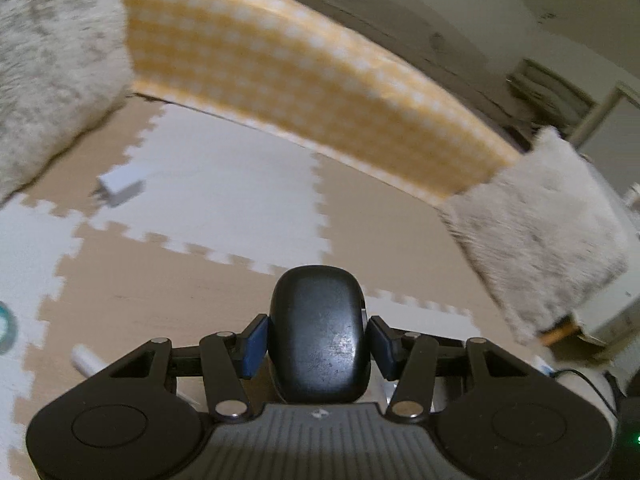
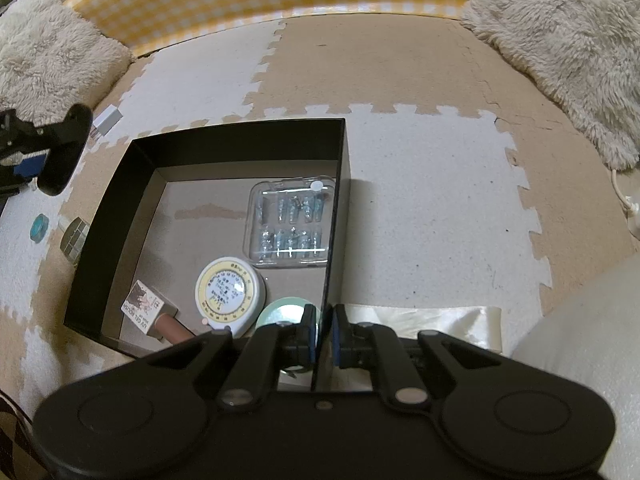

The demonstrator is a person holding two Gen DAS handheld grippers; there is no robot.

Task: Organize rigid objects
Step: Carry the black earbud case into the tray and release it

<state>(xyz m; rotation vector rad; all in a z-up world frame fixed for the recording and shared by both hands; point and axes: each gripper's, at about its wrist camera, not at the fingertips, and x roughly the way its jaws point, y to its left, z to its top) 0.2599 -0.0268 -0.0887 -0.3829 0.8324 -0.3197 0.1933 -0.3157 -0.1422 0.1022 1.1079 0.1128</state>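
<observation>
A black oval case (image 1: 320, 332) is clamped between the narrowly parted blue pads of the left gripper (image 1: 318, 338), held left of the black box (image 2: 136, 184). The box's right wall is pinched by the nearly closed right gripper (image 2: 322, 332). A clear plastic case (image 2: 292, 224) and a round tin (image 2: 230, 294) are seen inside the box.

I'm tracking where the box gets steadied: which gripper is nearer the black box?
Right. The right gripper pinches the black box wall; the left gripper, holding a black case, hovers off its far left corner.
</observation>
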